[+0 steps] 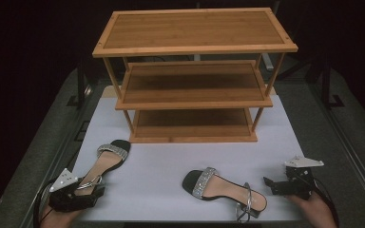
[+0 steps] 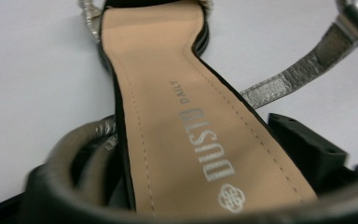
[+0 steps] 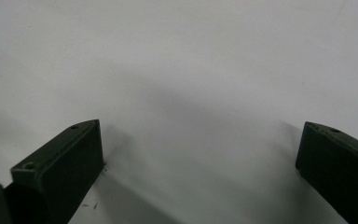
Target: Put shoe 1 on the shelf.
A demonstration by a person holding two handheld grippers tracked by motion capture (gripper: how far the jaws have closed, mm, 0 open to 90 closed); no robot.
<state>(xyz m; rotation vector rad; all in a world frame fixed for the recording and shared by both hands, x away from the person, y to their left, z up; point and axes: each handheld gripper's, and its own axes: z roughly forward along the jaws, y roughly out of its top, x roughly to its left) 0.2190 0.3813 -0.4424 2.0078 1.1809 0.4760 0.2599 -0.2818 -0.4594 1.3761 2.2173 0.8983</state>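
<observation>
Left gripper [image 1: 88, 186]: lying low at the left sandal's [image 1: 105, 161] heel, jaws straddling it, wide.
Right gripper [image 1: 269, 183]: resting level beside the right sandal [image 1: 223, 190], jaws gaping, holding nothing.

In the left claw view, the sandal's [image 2: 186, 116] toe and silver strap [image 2: 298, 74] run off the top edge, and its heel end is blurred. The left claw's [image 1: 86, 189] tips seem hidden under the heel strap.

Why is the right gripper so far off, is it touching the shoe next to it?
Apart. The high view shows bare white mat between the right gripper and the right shoe; the right gripper view shows open jaws with nothing between them.
</observation>
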